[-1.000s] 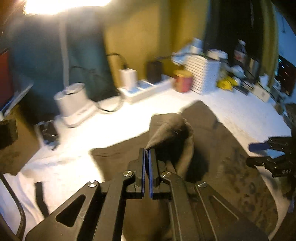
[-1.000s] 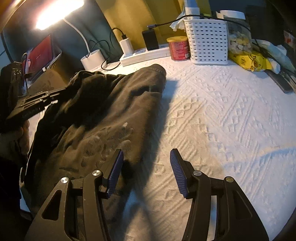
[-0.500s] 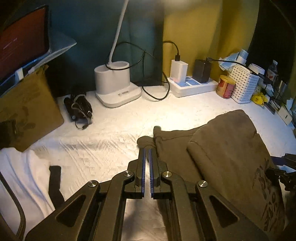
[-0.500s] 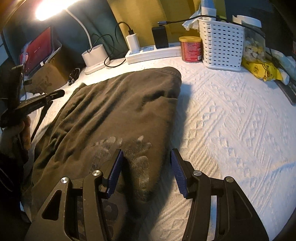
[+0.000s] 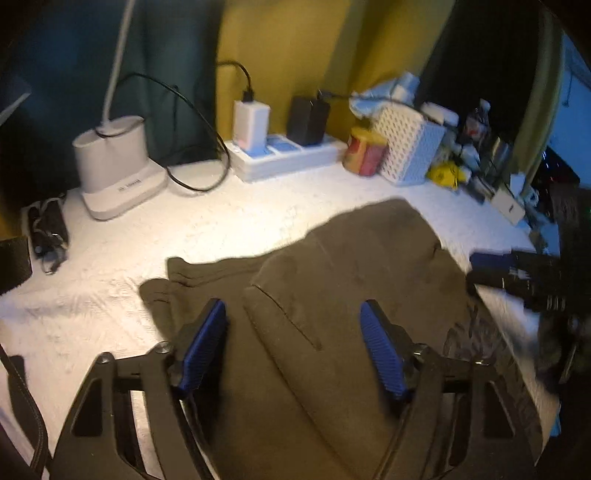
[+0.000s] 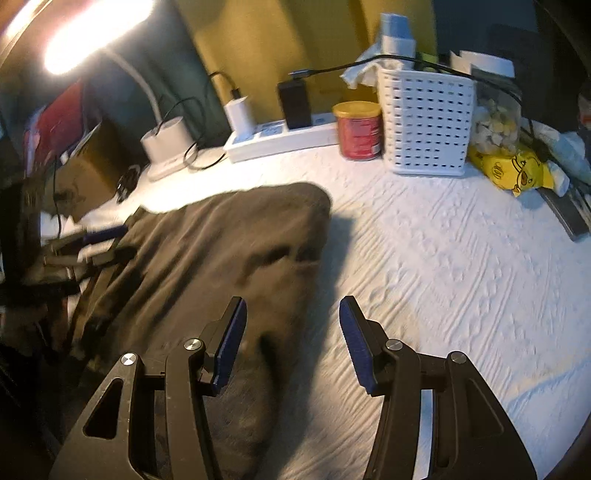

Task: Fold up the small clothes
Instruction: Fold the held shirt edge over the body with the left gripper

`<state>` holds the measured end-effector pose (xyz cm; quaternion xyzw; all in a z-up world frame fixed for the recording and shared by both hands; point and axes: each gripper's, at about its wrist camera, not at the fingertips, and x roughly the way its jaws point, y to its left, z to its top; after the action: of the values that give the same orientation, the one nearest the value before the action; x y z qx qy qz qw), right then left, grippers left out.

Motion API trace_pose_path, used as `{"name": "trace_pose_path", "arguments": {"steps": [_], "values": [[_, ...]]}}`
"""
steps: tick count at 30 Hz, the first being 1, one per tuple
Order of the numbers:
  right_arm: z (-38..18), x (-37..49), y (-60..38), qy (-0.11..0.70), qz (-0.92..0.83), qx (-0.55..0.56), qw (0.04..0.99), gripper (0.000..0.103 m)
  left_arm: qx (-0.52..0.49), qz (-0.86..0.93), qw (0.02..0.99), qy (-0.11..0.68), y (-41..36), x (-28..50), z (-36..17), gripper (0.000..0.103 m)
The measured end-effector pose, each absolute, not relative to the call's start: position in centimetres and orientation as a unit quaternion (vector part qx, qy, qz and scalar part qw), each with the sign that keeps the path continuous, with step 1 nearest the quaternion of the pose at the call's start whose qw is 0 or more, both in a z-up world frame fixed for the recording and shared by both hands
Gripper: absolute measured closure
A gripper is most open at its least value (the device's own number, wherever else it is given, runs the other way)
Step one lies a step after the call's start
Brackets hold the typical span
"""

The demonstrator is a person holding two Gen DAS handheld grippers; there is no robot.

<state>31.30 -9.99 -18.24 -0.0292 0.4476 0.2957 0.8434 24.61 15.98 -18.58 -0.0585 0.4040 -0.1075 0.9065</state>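
Blurred dark garment [image 5: 354, 280] – left gripper [image 5: 295, 347] jaws opening, pads clear.

Surface: a white textured cover [image 6: 461, 280] spreads across the whole near area.
Far wall: yellow-green [image 5: 295, 48] in the middle, dark teal [image 5: 59, 55] to its left.
Light: a white desk lamp [image 6: 166, 144] stands far left, its head glowing bright [image 6: 96, 33].
Far edge: a white power strip [image 5: 284, 157] with plugged chargers, a red can [image 6: 360, 129], a white perforated basket [image 6: 428, 125].
Far right: yellow packet [image 6: 509, 170], mixed clutter.
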Motion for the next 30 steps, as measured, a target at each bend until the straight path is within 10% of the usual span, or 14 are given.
{"name": "trace_pose_path", "arguments": {"steps": [3,14,18,20,30], "values": [[-18.6,33.1,-10.2,0.447,0.293,-0.011,0.845,0.048,-0.047,-0.111,0.904,0.41,15.8,24.8,-19.2,0.099],[-20.9,38.8,-8.0,0.488,0.329,0.08,0.804,0.05,-0.075,-0.109,0.916,0.378,18.3,23.7,-18.1,0.099],[-20.9,40.2,-6.4,0.485,0.342,0.075,0.802,0.062,-0.071,-0.109,0.918,0.374,18.7,23.3,-17.4,0.099],[-20.5,40.6,-5.4,0.472,0.35,0.069,0.806,0.085,-0.068,-0.103,0.922,0.367,19.0,23.0,-16.8,0.099],[-20.7,40.3,-2.4,0.46,0.365,0.012,0.81,0.084,-0.057,-0.057,0.91,0.407,20.2,22.9,-18.9,0.098]]}}
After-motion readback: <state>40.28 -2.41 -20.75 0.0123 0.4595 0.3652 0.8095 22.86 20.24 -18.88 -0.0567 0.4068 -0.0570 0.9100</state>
